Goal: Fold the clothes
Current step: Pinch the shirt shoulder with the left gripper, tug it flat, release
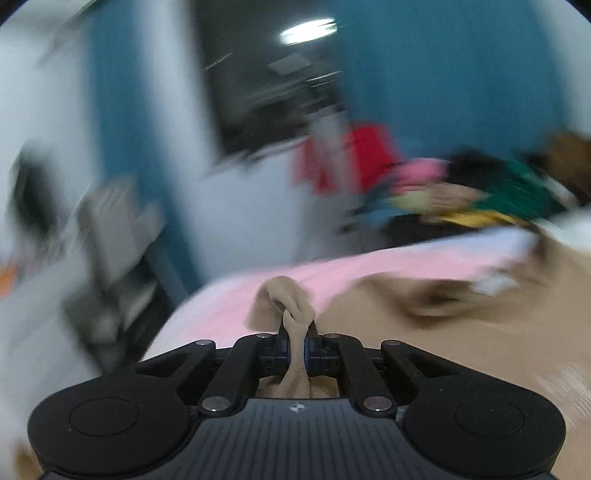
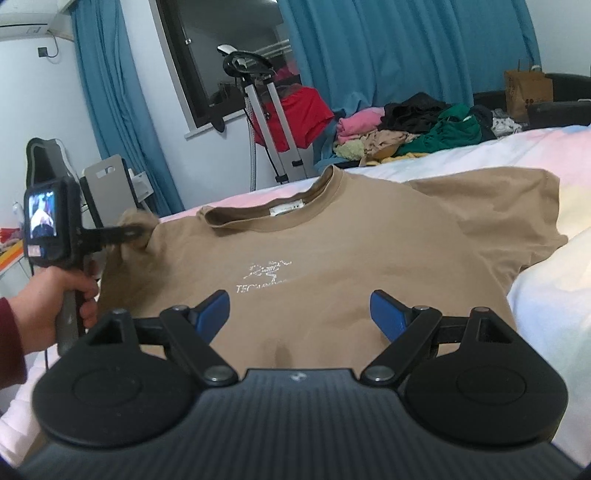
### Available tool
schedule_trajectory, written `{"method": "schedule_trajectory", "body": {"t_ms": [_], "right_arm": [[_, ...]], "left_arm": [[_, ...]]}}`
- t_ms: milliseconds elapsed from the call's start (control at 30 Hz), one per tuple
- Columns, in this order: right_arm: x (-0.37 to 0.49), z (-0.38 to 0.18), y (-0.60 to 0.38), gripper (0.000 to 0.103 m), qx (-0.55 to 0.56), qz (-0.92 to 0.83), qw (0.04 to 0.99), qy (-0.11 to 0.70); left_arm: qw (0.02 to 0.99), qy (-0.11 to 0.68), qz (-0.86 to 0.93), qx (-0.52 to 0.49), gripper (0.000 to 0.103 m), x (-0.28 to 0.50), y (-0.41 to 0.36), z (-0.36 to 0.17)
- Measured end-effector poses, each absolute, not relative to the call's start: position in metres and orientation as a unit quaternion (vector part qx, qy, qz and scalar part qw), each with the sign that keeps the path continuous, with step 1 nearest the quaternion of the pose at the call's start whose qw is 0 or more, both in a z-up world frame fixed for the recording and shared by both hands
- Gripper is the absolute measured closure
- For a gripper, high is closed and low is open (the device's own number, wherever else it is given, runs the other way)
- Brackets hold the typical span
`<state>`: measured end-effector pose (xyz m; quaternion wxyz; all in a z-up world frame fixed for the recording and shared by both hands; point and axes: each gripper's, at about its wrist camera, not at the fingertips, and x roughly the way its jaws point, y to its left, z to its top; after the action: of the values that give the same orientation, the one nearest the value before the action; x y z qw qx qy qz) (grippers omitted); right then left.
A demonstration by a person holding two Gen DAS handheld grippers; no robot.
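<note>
While one tan T-shirt (image 2: 332, 251) lies face up on the bed (image 2: 546, 317), the left gripper (image 1: 297, 345), far left of the right one, is clamped on a bunched fold of its sleeve. The right gripper (image 2: 300, 314) hovers above the shirt's lower front, jaws spread wide, holding nothing. One heap of clothes (image 2: 410, 129) sits beyond it.

The left wrist view is heavily motion-blurred, with only the left claw (image 1: 295, 345) sharp and a ceiling light (image 1: 308, 31) smeared into a bright streak. The right wrist view is sharp and evenly lit indoors, with fisheye bending and dark corners.
</note>
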<state>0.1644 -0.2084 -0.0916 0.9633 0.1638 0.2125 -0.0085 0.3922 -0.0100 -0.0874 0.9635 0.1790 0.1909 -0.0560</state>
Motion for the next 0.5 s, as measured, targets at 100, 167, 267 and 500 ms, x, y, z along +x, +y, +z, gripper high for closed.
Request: {"method": "schedule_trajectory", "body": {"t_ms": [100,167,267,500], "right_arm": [[0.16,-0.089,-0.207,0.018,0.16,-0.015,0.964,0.211],[0.158,-0.088,-0.208,0.018,0.158,-0.019,0.965,0.21],[0.154,-0.086,-0.213,0.018,0.161,-0.028,0.964,0.208],[0.147,-0.086,-0.227,0.018,0.191,-0.034,0.958,0.211]], "left_arm": [[0.931,0.217,-0.159,0.246,0.092,0.366,-0.057,-0.096],[0.916,0.229,-0.195,0.266,0.082,0.348,-0.079,-0.103],[0.904,0.24,-0.251,0.249,0.052,0.326,-0.092,-0.102],[0.931,0.216,-0.19,0.225,0.04,0.329,-0.061,-0.097]]}}
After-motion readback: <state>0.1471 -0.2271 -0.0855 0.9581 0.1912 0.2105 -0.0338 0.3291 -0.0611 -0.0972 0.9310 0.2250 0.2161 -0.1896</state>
